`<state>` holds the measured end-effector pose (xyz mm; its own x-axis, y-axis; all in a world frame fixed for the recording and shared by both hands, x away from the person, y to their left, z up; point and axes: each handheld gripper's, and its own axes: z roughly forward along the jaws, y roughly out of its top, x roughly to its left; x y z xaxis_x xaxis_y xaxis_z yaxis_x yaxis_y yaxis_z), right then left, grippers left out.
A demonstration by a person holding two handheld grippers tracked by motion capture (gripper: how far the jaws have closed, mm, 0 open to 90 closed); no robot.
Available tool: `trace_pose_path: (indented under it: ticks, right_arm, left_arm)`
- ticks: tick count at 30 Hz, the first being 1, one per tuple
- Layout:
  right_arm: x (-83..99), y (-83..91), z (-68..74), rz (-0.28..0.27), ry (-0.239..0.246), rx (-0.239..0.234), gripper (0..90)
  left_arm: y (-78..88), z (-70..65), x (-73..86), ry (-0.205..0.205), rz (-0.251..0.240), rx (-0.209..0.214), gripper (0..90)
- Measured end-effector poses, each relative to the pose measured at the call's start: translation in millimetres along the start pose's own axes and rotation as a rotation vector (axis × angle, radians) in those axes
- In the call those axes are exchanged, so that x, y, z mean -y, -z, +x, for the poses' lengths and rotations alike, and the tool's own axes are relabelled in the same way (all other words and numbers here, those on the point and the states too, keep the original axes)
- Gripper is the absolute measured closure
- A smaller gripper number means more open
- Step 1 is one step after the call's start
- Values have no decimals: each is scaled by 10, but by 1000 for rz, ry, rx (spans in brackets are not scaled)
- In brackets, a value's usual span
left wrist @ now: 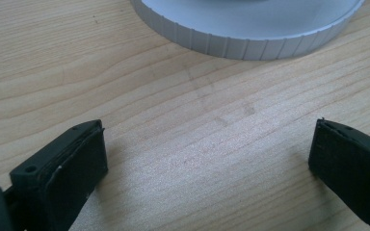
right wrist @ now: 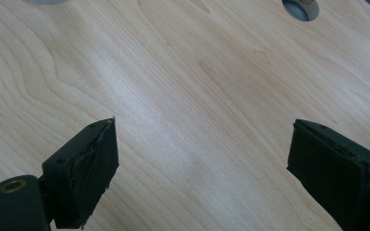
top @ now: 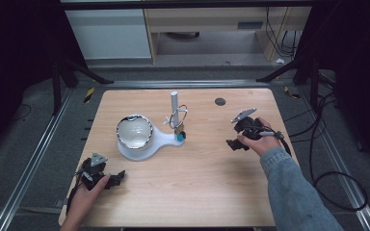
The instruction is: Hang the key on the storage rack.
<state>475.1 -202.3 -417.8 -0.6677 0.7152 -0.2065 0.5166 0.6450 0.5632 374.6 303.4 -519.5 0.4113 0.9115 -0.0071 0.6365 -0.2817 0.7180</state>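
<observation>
A white stand point(top: 161, 140) sits mid-table, its round base holding a shiny metal bowl point(top: 134, 131). A white post point(top: 174, 102) rises from the stand's narrow end with a wire ring and a small teal piece point(top: 180, 137) beside it. My left gripper point(top: 120, 177) rests at the front left, open, with bare wood between its jaws; the stand's ribbed base edge point(left wrist: 250, 45) lies just ahead of it. My right gripper point(top: 232, 143) lies at the right, open over bare wood point(right wrist: 197, 144), holding nothing.
A dark round grommet point(top: 220, 101) is set into the table at the back right, also seen as a grommet point(right wrist: 299, 8) ahead of the right jaws. Cables point(top: 327, 173) trail off the table's right side. Metal rails flank the table.
</observation>
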Motion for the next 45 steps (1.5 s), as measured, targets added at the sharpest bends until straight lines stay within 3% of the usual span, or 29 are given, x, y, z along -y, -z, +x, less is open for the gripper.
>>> trace_pose_path:
  ticks: [11,34,45]
  right_arm:
    - [237,-138,90,-15,-42,-24,103]
    - [739,-283,-149,-50,-239,-12,81]
    - [822,-390,-132,-57,-275,-20,65]
  left_arm:
    - [0,-2,0,0,0,0,0]
    - [0,-4,-1,0,0,0,0]
    - [0,-4,-1,0,0,0,0]
